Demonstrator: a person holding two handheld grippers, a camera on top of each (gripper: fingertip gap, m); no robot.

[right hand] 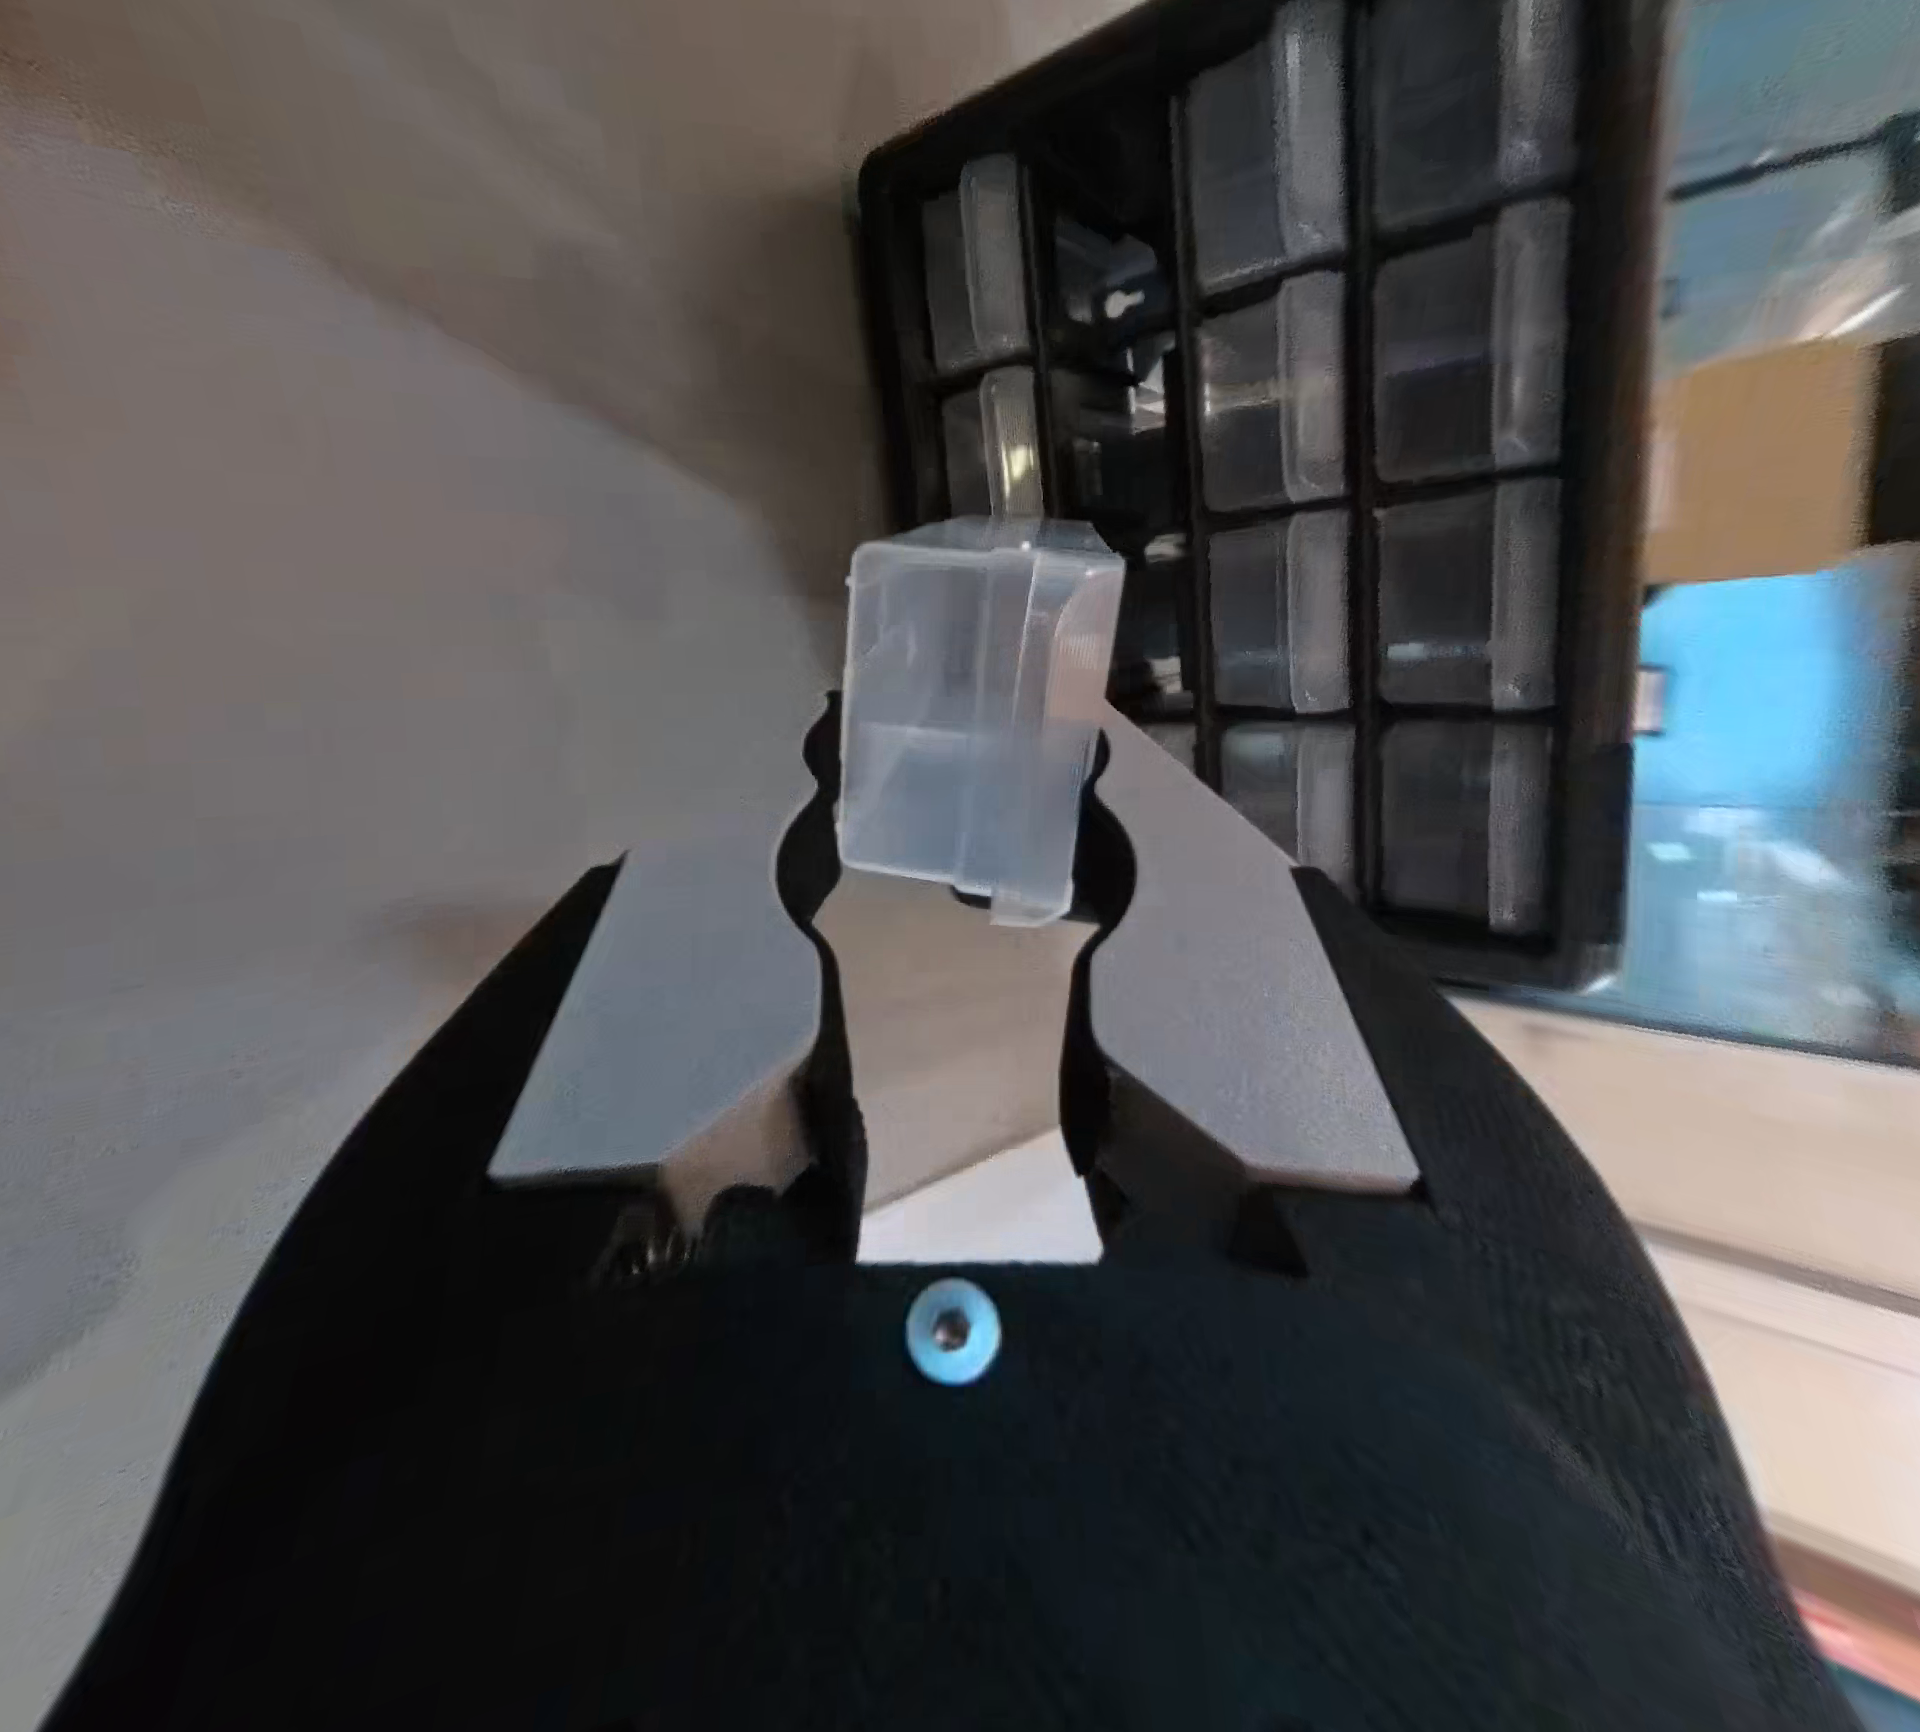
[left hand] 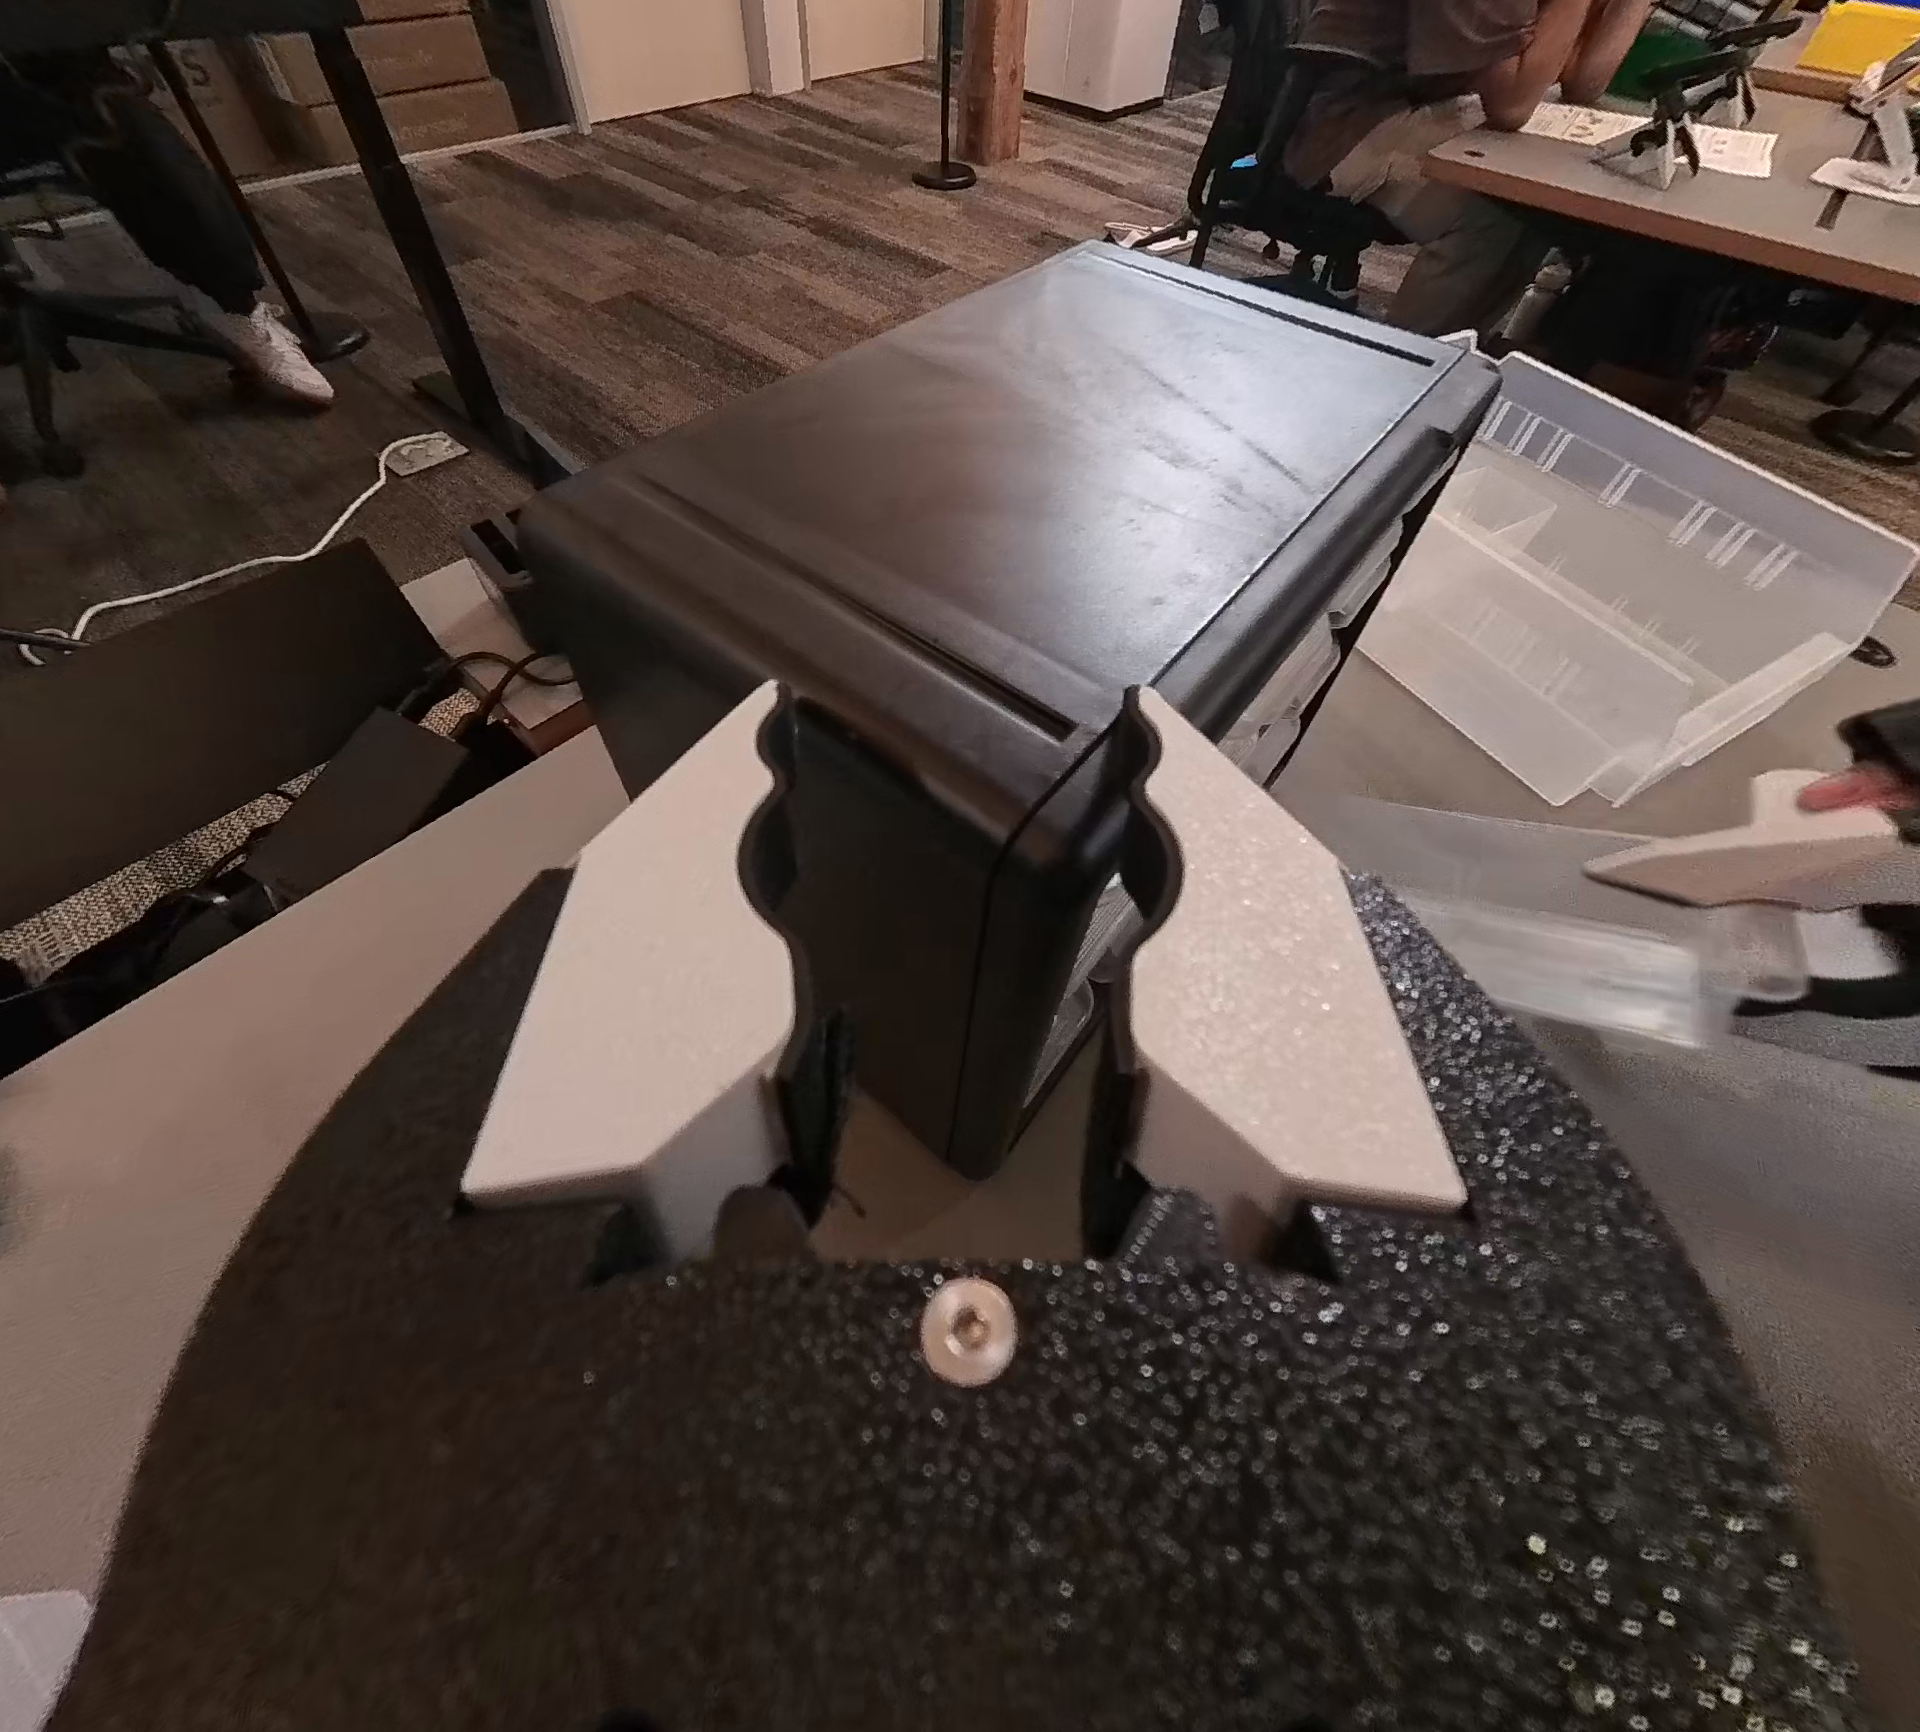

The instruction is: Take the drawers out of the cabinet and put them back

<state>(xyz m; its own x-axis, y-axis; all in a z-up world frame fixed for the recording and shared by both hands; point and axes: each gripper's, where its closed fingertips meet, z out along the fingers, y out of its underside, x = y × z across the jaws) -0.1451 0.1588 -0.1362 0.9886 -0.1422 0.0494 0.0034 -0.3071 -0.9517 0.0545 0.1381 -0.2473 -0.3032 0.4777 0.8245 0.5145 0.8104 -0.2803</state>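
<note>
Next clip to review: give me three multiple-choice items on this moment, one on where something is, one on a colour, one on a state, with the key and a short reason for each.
1. Where is the left gripper?
A. At the top corner of the cabinet
B. Inside the large clear bin
C. On the floor

2. What colour is the cabinet frame?
A. White
B. Black
C. Yellow

3. What state is the small clear drawer in?
A. Seated in its slot
B. Lying on the table
C. Out of the cabinet, held by the right gripper

Key: 1 A, its fingers straddle the cabinet's near top edge; 2 B, the frame looks black in both views; 3 C, the drawer sits between the right gripper's fingertips, in front of the cabinet face.
</note>
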